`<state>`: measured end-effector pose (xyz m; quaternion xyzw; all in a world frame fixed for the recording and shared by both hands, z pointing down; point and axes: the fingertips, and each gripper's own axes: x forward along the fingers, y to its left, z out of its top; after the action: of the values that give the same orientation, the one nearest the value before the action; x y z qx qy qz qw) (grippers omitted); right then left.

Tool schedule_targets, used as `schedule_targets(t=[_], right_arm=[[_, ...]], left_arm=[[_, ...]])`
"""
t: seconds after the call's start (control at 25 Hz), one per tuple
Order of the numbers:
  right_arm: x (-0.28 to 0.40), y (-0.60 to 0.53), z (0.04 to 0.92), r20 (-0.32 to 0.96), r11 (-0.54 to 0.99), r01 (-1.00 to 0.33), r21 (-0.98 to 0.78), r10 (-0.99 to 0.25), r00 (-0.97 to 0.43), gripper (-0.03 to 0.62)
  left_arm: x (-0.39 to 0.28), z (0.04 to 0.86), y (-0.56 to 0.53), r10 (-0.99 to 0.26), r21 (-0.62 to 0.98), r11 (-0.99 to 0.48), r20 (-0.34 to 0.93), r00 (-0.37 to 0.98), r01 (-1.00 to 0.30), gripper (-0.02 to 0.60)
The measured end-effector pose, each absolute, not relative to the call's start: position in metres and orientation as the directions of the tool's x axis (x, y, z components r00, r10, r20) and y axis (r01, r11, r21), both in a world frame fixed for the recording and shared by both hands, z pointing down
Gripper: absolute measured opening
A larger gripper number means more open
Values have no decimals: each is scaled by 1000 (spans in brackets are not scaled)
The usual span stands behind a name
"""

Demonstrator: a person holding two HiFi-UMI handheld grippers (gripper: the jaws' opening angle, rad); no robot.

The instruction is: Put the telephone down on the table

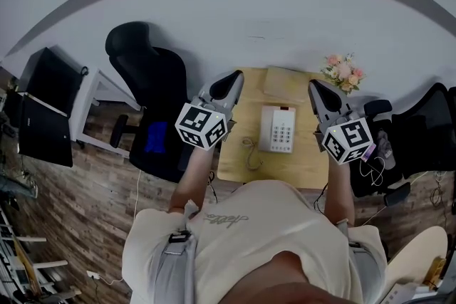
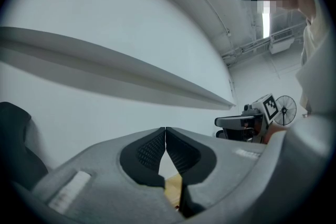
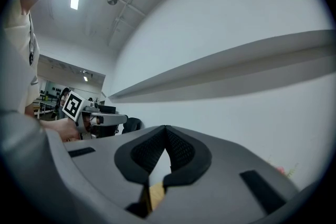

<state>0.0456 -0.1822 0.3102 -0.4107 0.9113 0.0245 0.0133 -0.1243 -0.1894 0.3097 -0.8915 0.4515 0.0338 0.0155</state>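
The telephone [image 1: 277, 129] lies flat near the middle of the wooden tabletop [image 1: 306, 164], its cord [image 1: 251, 150] looped just to its left. Behind it are a tan box [image 1: 286, 82] and, toward the right corner, some flowers [image 1: 343, 72]. The left gripper [image 1: 231, 80] hangs level over the tabletop's left edge and the right gripper [image 1: 315, 88] over its right edge, with the telephone between them, apart from both. Each gripper is fully closed, pads meeting, with nothing in its grasp. A black chair [image 1: 146, 67] stands to the left.
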Motion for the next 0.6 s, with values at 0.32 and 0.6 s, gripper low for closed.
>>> schedule_targets(t=[0.32,0.6], right_arm=[[49,-180,314,-35,648,-761,29,-760,-649,2],[50,-177,317,-27,637,-770,30,-770,-638,2]], left_arm=[[-118,313,-189,-788,3,-614,-62,613,-789,18],[-118,315,-190,-782,11,-622,-63,620,-783,18]])
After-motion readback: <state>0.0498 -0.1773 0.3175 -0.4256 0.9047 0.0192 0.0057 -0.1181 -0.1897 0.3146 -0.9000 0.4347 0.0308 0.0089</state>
